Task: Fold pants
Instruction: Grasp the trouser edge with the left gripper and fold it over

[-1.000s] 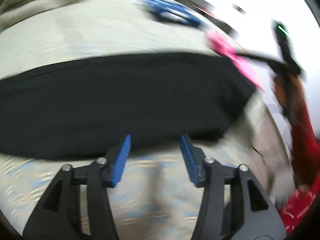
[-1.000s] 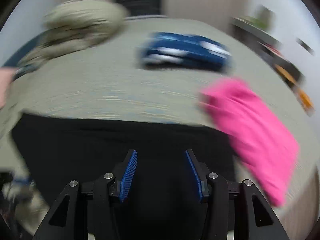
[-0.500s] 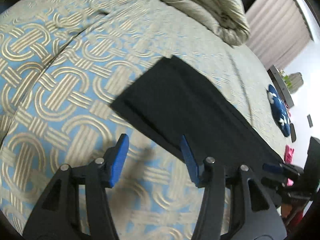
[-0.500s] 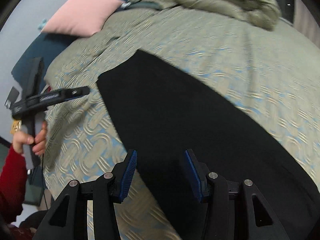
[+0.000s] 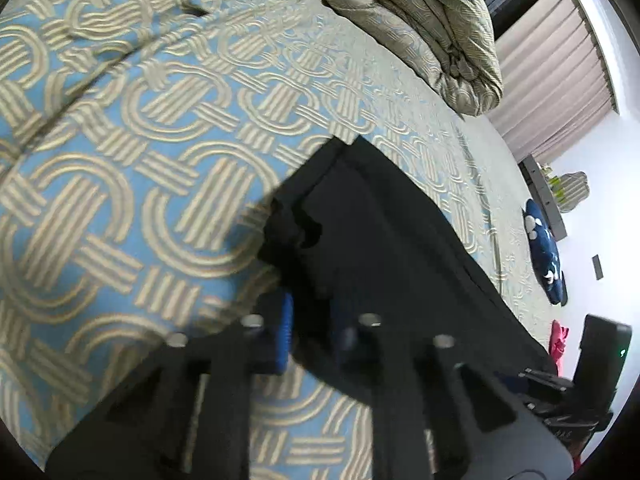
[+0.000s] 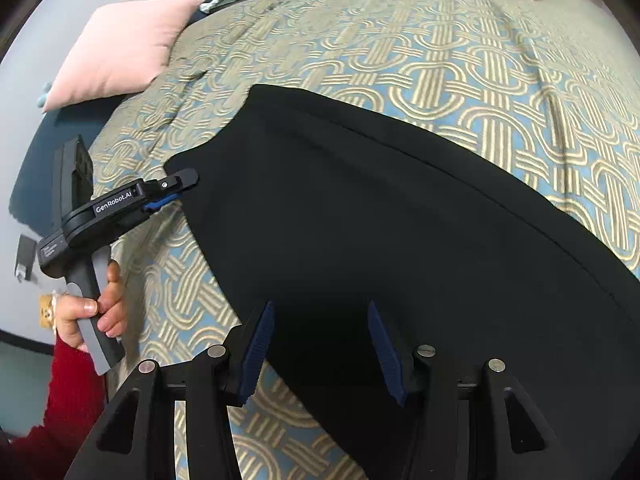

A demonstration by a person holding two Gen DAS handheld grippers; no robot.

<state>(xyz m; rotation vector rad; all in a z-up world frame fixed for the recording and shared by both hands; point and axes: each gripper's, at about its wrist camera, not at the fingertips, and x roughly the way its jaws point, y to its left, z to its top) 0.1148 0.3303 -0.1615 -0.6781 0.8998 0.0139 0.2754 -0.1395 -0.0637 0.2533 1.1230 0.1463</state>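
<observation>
— Where are the pants?

— Black pants [image 6: 400, 220] lie flat on the blue-and-gold patterned bedspread [image 6: 460, 68], a long dark strip across it.

— Left gripper?

— Left gripper [image 5: 310, 334] has its blue pads pinched together on the pants' near corner — fabric bunched up there. Right wrist view shows the same: tips closed at the edge, hand [image 6: 90, 308] w/ a red sleeve on the handle.

— Right gripper?

— Right gripper [image 6: 322, 344] hovers over the pants w/ fingers spread wide, nothing between them.

— Other stuff?

— Pink pillow [image 6: 120, 52] far left, rumpled duvet [image 5: 420, 20] at the far end.
</observation>
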